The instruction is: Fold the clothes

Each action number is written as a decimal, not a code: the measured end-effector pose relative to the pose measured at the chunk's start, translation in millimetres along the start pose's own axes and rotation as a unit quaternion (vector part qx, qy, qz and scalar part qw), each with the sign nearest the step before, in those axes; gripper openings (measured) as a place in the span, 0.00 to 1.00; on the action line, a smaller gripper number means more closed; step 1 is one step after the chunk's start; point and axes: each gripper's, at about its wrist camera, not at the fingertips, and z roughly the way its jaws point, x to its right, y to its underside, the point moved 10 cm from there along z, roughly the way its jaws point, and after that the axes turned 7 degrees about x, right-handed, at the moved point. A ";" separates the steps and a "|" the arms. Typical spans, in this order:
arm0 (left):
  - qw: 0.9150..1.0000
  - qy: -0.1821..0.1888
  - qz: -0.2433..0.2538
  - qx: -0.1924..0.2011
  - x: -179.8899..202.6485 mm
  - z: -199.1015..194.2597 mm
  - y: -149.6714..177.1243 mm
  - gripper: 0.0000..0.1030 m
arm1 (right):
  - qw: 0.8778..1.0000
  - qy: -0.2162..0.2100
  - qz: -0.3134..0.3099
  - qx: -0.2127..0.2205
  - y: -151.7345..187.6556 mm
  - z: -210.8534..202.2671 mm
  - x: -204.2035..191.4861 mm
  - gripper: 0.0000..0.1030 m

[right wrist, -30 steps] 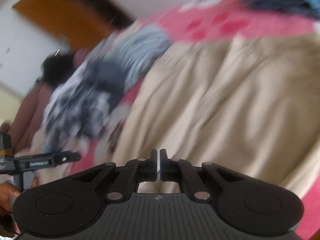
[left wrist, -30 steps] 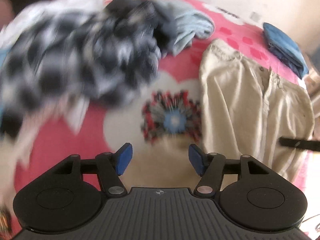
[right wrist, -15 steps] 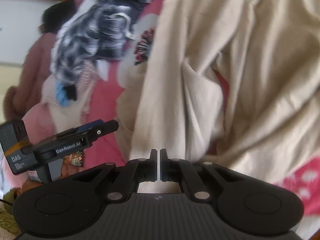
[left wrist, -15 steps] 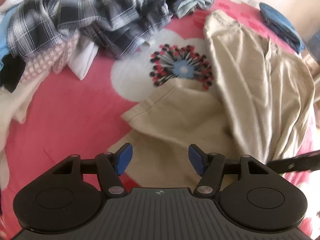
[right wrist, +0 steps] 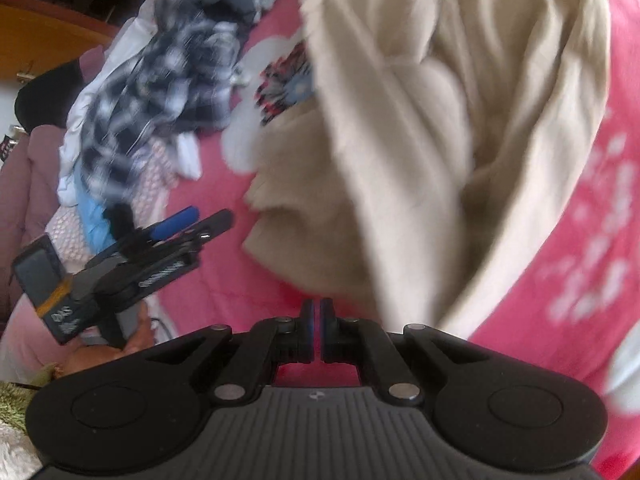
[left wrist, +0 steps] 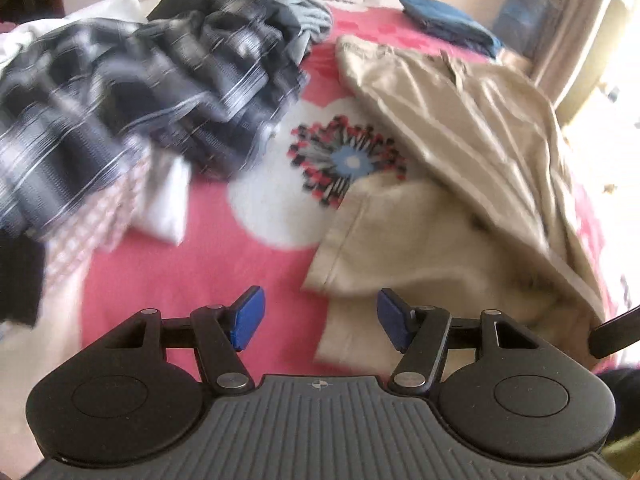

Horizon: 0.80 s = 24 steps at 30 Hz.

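A heap of unfolded laundry (left wrist: 132, 92), topped by a dark checked shirt (left wrist: 168, 80), was seen piled at the left of a pink flowered blanket (left wrist: 200, 264), apparently left waiting its turn. The heap was blurred, and single garments beneath it could not be told apart with certainty. Nearer the middle, the left gripper (left wrist: 320, 316) was held above the blanket with its blue pads (left wrist: 250, 312) spread apart and nothing between them; it was judged to be lined up on the near hem of the beige trousers (left wrist: 460, 184), the garment being folded. One trouser leg had been doubled across the other, so that a loose flap lay just beside the open claw. To the right, the trousers were spread toward the far edge of the bed, where a folded blue garment (left wrist: 448, 24) had been set aside, well apart from the heap. In the right wrist view the right gripper (right wrist: 316, 330) was shown with its jaws clenched together; no cloth could be seen pinched between them, and only pink blanket showed through the narrow slit, with the beige trousers lying just beyond its tips. The laundry heap lay near the trousers' far left corner and was judged likely to crowd any further smoothing on that side.
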 end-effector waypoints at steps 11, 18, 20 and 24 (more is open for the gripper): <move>0.990 -0.047 0.129 -0.041 -5.6 14.7 45.4 0.60 | 0.999 -0.001 -0.050 0.005 -0.7 1.8 -9.2 0.03; 0.990 -0.078 0.116 -0.026 26.7 20.2 20.0 0.60 | 0.990 0.008 -0.140 0.028 -37.1 -13.7 17.2 0.47; 0.991 -0.079 0.107 -0.023 38.7 23.0 15.1 0.60 | 0.989 0.005 -0.144 0.031 -46.5 -13.1 29.3 0.47; 0.995 -0.068 0.067 -0.040 56.5 36.8 17.4 0.60 | 0.988 -0.006 -0.149 0.035 -46.3 -8.8 49.0 0.47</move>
